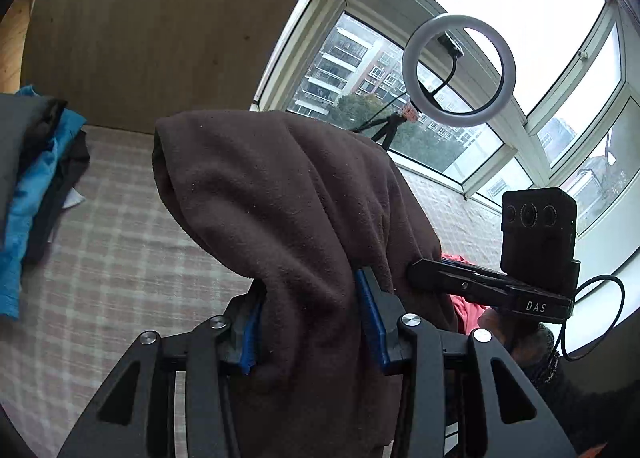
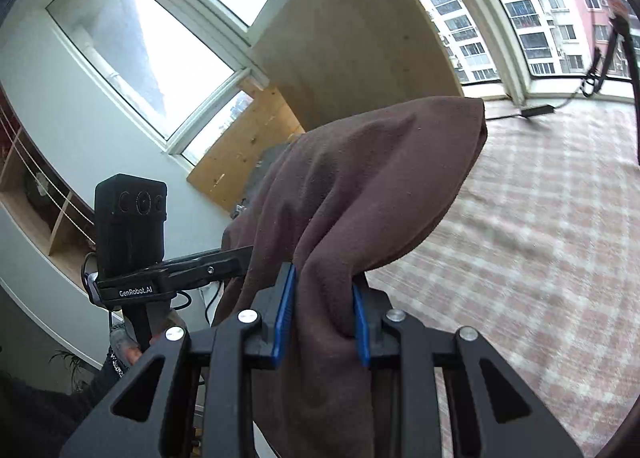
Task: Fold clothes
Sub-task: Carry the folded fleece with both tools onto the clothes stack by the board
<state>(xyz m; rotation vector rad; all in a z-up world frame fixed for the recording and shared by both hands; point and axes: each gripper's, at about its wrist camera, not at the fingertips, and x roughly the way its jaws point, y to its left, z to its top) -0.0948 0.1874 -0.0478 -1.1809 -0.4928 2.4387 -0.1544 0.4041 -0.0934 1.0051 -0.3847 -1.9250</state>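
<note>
**Brown garment lifted by both tools, ready to spread**

Left wrist view: the left tool (image 1: 316, 318) is clamped on a bunched fold of the brown fleece garment (image 1: 280, 198), held above the plaid bed (image 1: 112, 242); a pile of clothes (image 1: 36, 162) lies at the far left.

Right wrist view: the right tool (image 2: 322, 318) pinches the same soft, thick, rumpled cloth (image 2: 360, 186). Next, I judge, it needs laying out flat.

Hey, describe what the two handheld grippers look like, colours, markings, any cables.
Both are black, angular linkage frames with silver rivets and blue finger pads. The right gripper carries a boxy black camera block and a "DAS" label, with a thin black cable looping beside it. The left gripper has the same camera block and reads "GenRobot.AI". A dark patterned cuff shows at each wrist.
</note>
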